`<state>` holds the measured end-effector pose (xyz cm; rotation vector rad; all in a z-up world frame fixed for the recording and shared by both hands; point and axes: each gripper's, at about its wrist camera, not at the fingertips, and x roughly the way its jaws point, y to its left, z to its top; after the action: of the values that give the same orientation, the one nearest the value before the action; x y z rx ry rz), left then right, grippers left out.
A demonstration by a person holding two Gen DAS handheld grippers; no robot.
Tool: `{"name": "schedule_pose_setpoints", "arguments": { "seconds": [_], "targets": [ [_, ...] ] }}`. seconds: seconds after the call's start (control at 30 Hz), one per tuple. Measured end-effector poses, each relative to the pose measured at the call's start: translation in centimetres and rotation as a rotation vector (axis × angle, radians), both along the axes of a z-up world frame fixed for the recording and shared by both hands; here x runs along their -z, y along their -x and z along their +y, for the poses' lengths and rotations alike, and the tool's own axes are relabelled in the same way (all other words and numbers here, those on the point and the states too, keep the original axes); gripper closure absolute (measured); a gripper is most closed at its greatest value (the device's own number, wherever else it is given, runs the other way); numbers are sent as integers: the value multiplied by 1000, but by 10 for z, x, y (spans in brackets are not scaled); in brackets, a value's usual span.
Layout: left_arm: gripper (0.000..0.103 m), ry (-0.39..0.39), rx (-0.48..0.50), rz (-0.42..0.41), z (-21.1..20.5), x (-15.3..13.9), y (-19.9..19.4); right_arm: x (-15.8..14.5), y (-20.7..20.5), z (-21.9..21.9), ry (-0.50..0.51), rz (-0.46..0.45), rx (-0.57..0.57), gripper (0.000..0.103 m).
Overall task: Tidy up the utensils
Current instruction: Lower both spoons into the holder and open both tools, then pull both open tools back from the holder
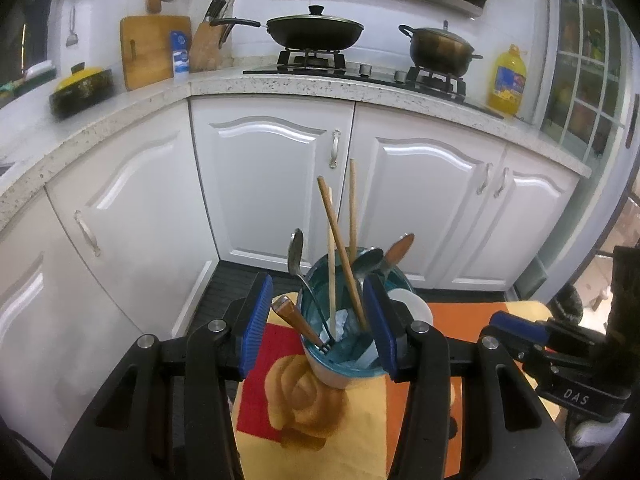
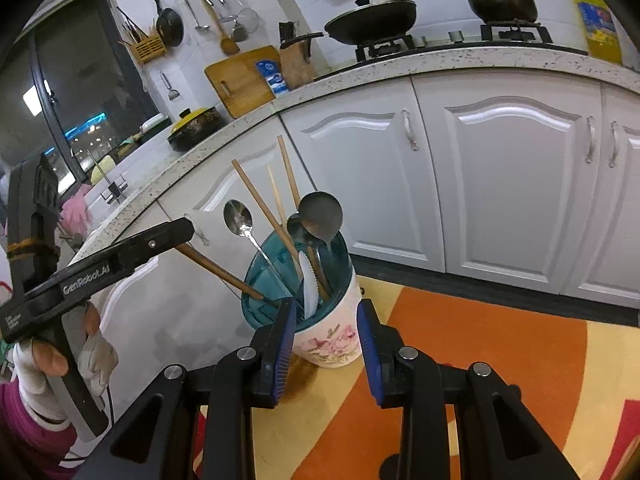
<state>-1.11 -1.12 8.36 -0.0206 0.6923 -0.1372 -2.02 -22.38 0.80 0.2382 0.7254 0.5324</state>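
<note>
Utensil holder: round ceramic cup, rose print, teal plastic liner, stood on a patterned cloth just ahead of both grippers. It held wooden chopsticks and metal spoons. Left gripper and right gripper: ribbed blue pads apart, gripping nothing.

Both wrist views near utensil holder

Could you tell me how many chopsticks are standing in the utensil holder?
3, all upright in the utensil holder: one leaning left, a paler one in the middle, one at the back. More could be hidden behind the spoons.
</note>
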Motion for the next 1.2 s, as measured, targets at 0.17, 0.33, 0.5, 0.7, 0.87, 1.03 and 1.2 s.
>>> {"name": "schedule_pose_setpoints", "arguments": {
  "seconds": [0.17, 0.33, 0.5, 0.7, 0.87, 1.03, 1.2],
  "targets": [
    [56, -14, 11, -11, -8, 1, 11, -1, 7, -1, 27, 2, 8, 73],
    [50, -20, 15, -14, -17, 2, 19, 0, 16, -8, 43, 9, 25, 71],
    [50, -21, 1, -14, -18, 3, 21, 2, 20, -16, 44, 23, 42, 70],
    [50, -29, -20, -25, -16, 0, 21, 3, 22, -18, 35, 27, 40, 70],
    [47, -11, -34, -43, -10, -8, 21, 3, 24, -19, 33, 27, 40, 69],
    [44, 79, -7, -29, 1, -18, 21, 2, 27, -23, 27, 29, 48, 69],
    [43, 146, 29, -8, 7, -29, 24, 1, 31, -28, 34, 32, 59, 68]
  ]
}}
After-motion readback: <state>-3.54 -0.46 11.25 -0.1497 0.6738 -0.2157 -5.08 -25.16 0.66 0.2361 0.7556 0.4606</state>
